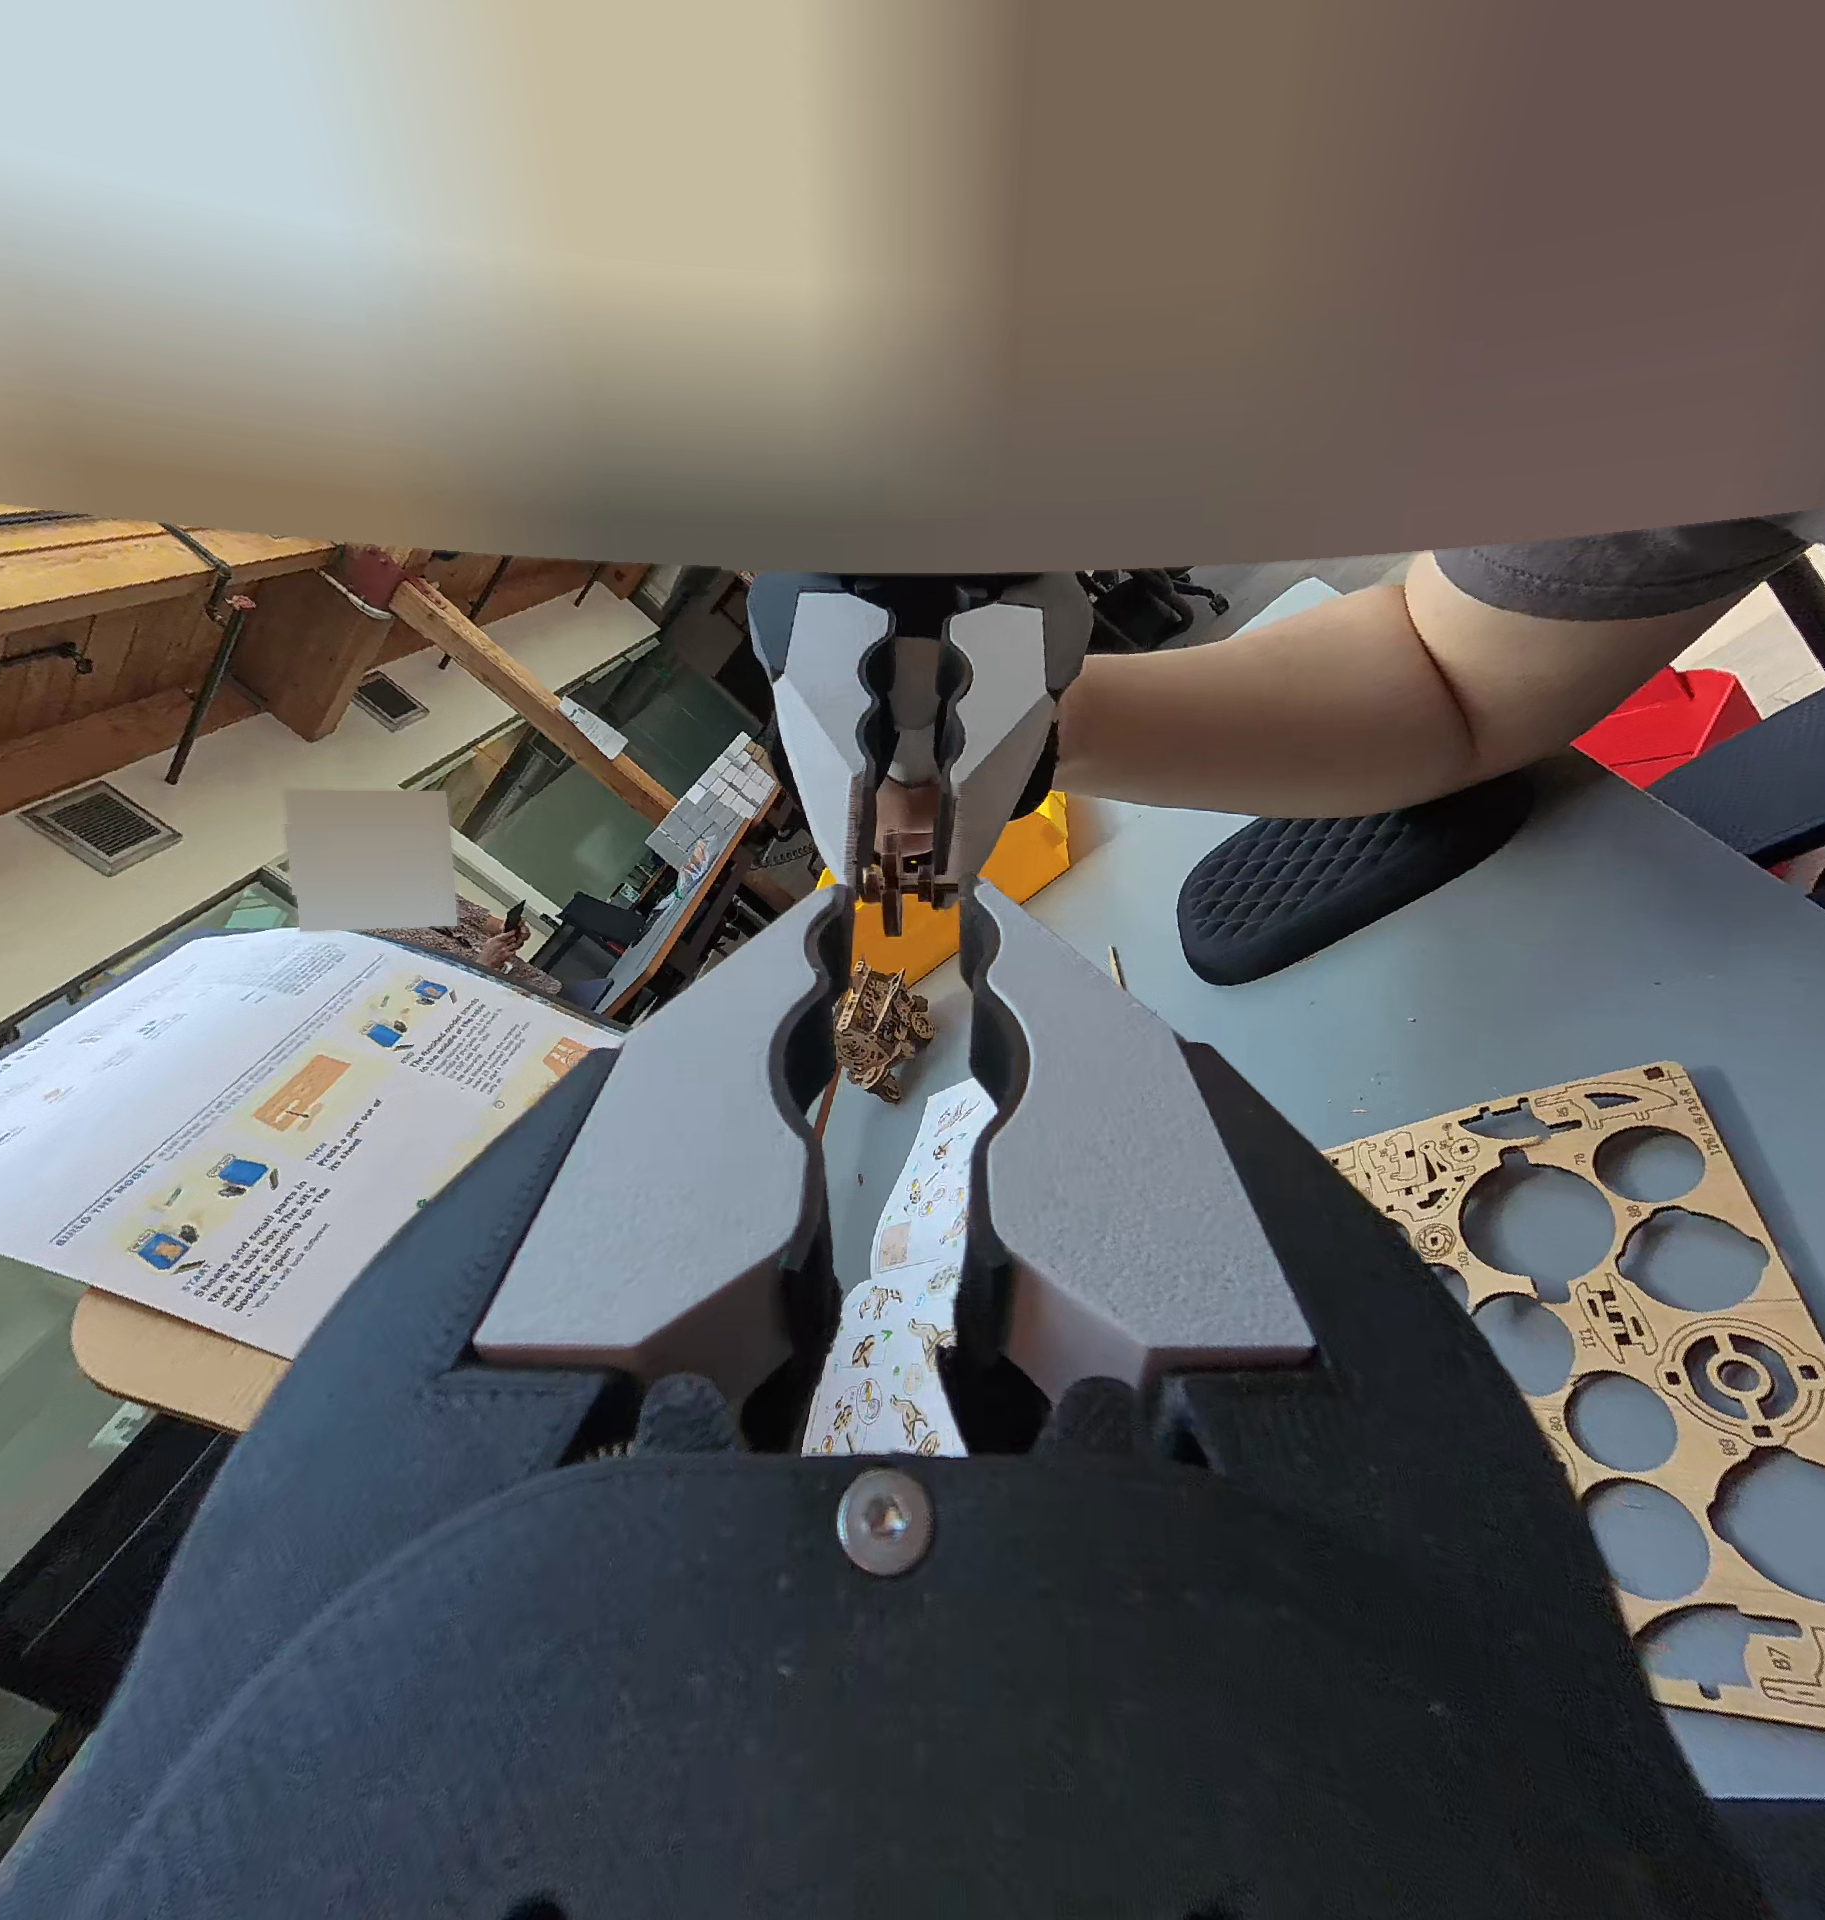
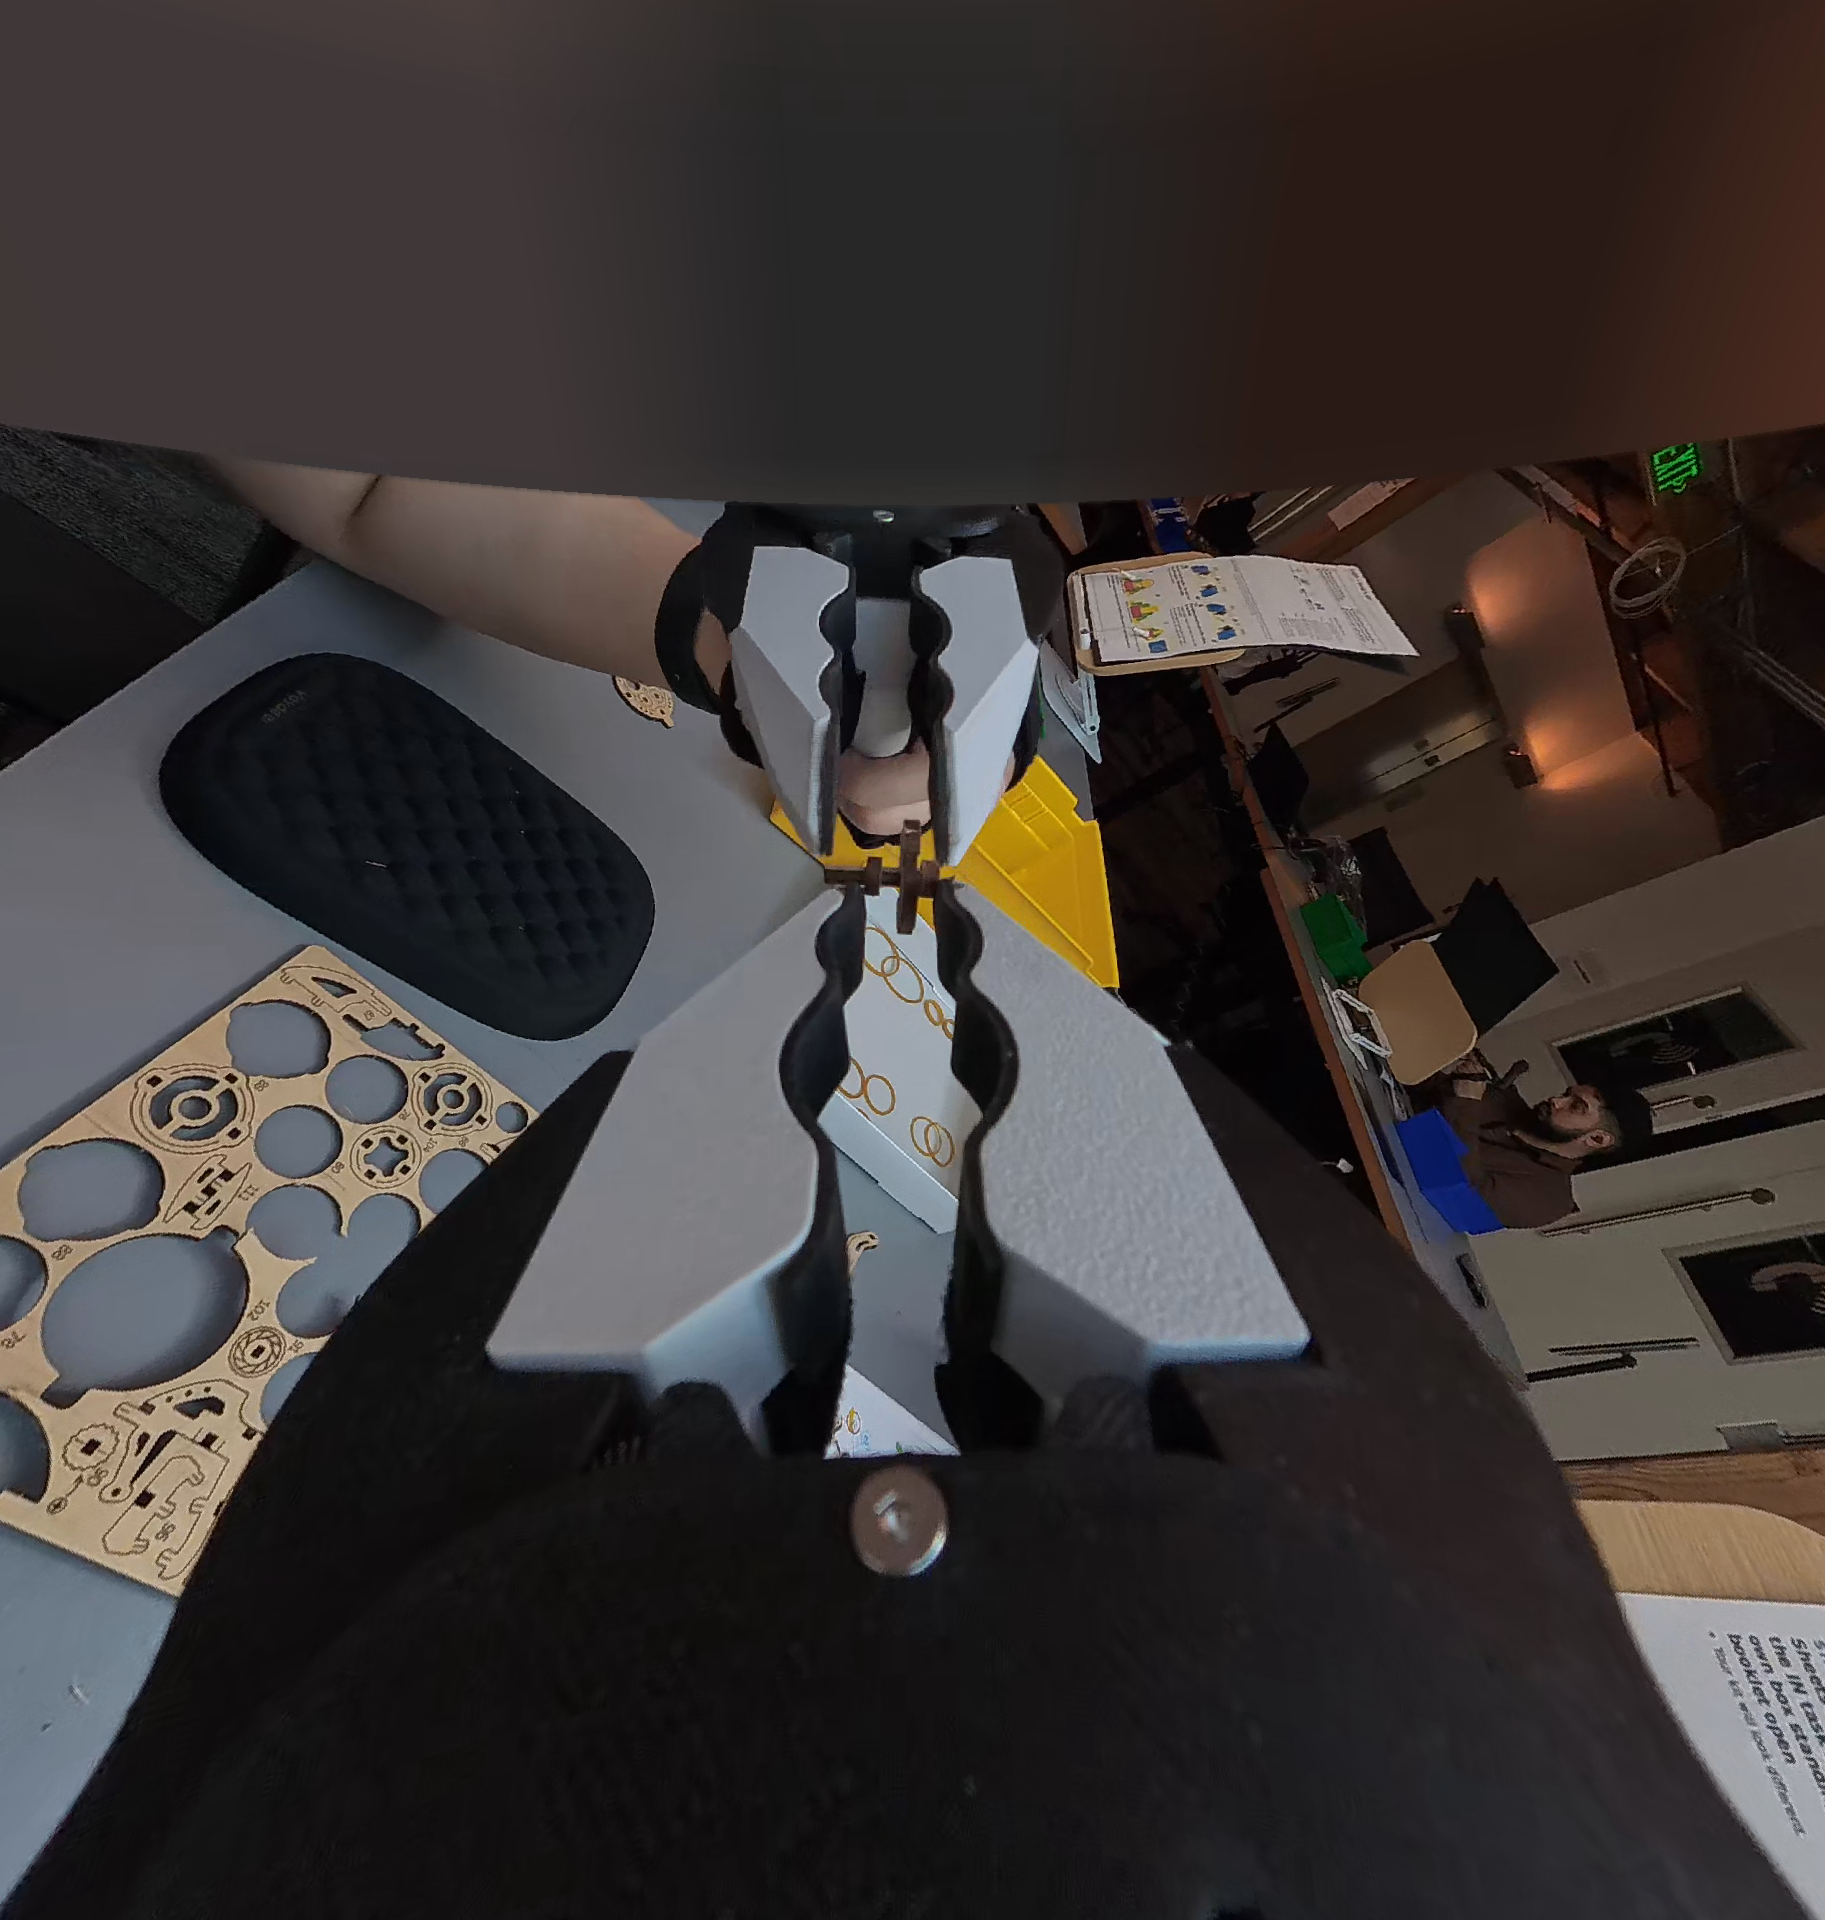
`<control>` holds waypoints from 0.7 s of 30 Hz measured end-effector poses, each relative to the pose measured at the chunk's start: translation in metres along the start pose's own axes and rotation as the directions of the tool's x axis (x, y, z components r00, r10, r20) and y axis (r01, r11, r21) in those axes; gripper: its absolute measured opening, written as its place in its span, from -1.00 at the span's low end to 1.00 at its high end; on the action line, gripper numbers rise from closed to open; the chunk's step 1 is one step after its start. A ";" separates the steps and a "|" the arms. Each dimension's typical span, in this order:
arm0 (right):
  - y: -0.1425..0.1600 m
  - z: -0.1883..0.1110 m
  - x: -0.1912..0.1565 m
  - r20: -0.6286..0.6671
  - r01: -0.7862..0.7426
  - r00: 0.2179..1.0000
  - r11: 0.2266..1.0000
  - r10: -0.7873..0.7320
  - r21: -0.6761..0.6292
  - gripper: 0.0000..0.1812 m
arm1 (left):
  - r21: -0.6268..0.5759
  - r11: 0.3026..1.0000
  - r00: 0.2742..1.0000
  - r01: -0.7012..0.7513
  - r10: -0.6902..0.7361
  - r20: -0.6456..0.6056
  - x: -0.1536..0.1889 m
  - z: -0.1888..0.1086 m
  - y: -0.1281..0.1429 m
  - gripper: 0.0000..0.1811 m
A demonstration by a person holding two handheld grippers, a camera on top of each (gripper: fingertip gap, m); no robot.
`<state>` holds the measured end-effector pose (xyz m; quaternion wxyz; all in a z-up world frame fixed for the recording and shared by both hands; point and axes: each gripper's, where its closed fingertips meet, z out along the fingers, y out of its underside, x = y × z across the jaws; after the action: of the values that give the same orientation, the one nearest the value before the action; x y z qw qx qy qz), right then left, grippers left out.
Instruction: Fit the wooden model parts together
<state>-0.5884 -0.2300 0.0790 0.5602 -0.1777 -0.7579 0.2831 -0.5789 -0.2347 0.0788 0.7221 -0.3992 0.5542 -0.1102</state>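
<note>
the left gripper (image 1: 900,902) and the right gripper (image 2: 887,878) meet tip to tip above the grey table (image 1: 1407,997), both clamped on one small dark wooden part assembly (image 1: 895,883). a cut-out plywood sheet (image 1: 1656,1351) lies flat on the table beside a black padded rest (image 1: 1344,883).

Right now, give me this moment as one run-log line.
left tool: shut on small wooden part | right tool: shut on same part | tools tip to tip above table | punched sheet: flat, untouched

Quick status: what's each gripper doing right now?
Left gripper: closed on the small wooden assembly.
Right gripper: closed on the same assembly, tip to tip above the table.
</note>
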 end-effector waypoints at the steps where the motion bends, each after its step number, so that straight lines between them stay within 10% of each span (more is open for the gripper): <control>1: 0.000 0.001 0.000 0.001 0.000 1.000 1.000 0.000 0.000 -0.86 | -0.013 1.000 1.000 -0.004 0.004 -0.005 0.002 0.001 0.001 -0.79; 21: 0.003 -0.001 -0.011 0.050 0.065 0.997 0.998 -0.064 -0.027 -0.86 | -0.070 0.996 0.998 -0.059 0.056 -0.032 0.010 0.006 0.006 -0.86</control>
<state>-0.5840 -0.2344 0.0689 0.5478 -0.1541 -0.7807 0.2584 -0.5719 -0.2341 0.0682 0.7018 -0.4068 0.5799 -0.0756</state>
